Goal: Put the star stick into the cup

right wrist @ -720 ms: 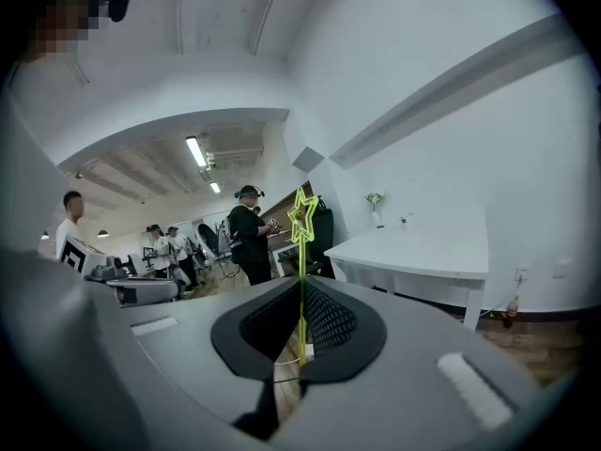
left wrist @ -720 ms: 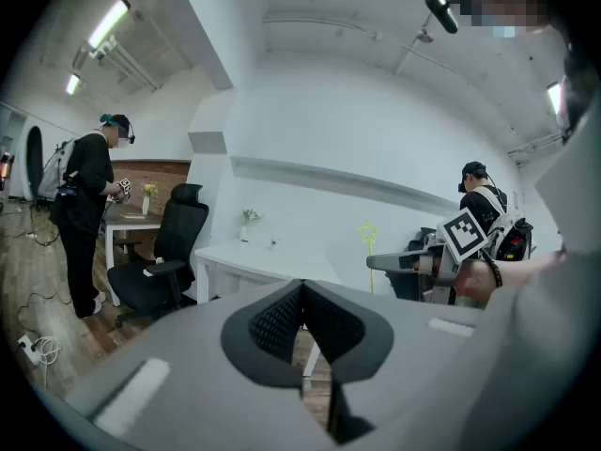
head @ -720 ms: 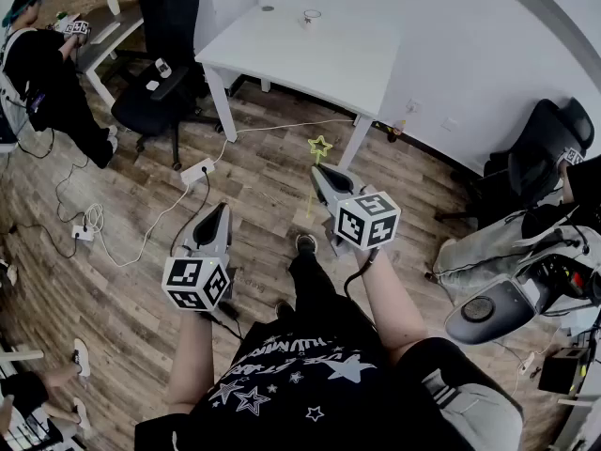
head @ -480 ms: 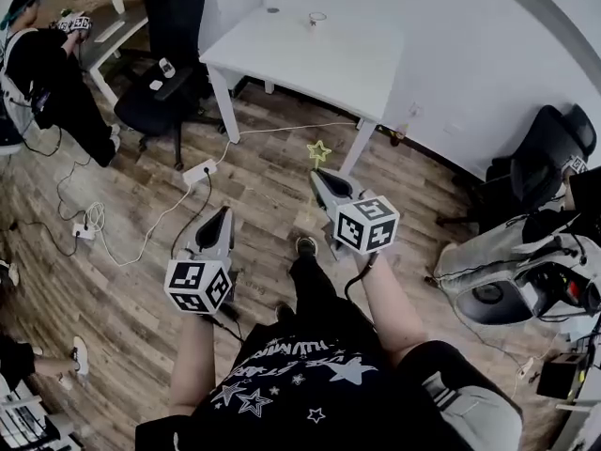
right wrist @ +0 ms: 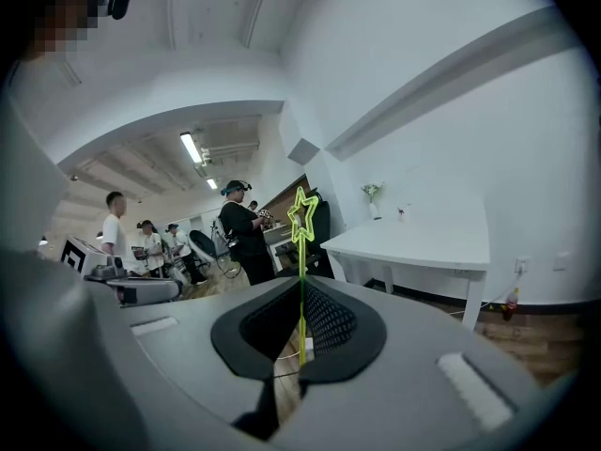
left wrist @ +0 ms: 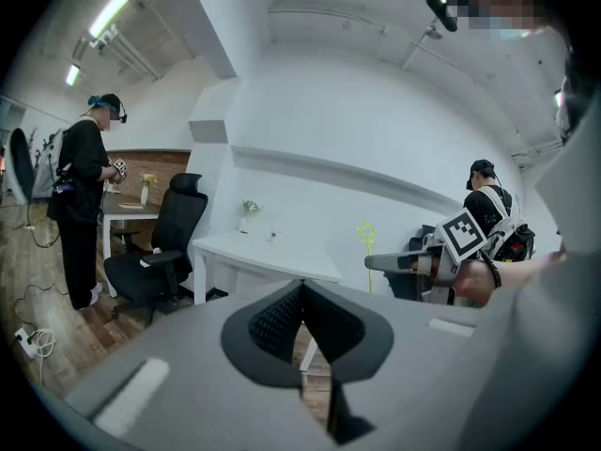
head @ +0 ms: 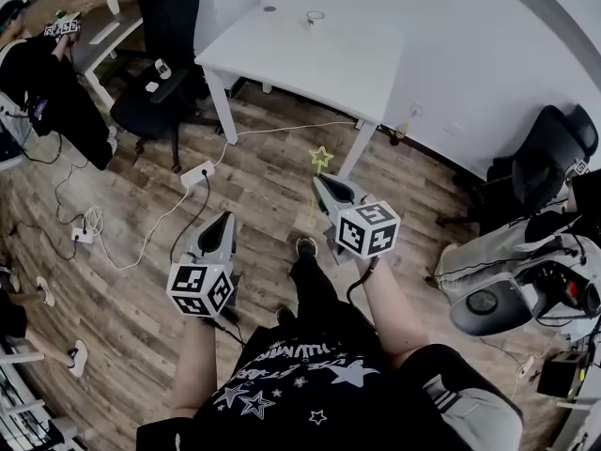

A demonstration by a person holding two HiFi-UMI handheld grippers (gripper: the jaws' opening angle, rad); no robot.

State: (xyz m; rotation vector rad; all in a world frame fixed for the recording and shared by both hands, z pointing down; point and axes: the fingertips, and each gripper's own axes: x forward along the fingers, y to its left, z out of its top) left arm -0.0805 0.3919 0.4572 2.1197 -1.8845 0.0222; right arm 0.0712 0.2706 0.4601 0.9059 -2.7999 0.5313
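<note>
In your head view, the star stick (head: 321,156) shows only its yellow star, just past the tip of your right gripper (head: 324,181). The thin stem is hard to make out against the wood floor (head: 122,280). Your right gripper view settles it: the jaws pinch the stem, and the star stands upright above them. Your left gripper (head: 223,222) has its jaws pressed together on nothing, which only its own view shows. A small object (head: 315,15) on the white table (head: 310,64), well apart, is too small to identify.
</note>
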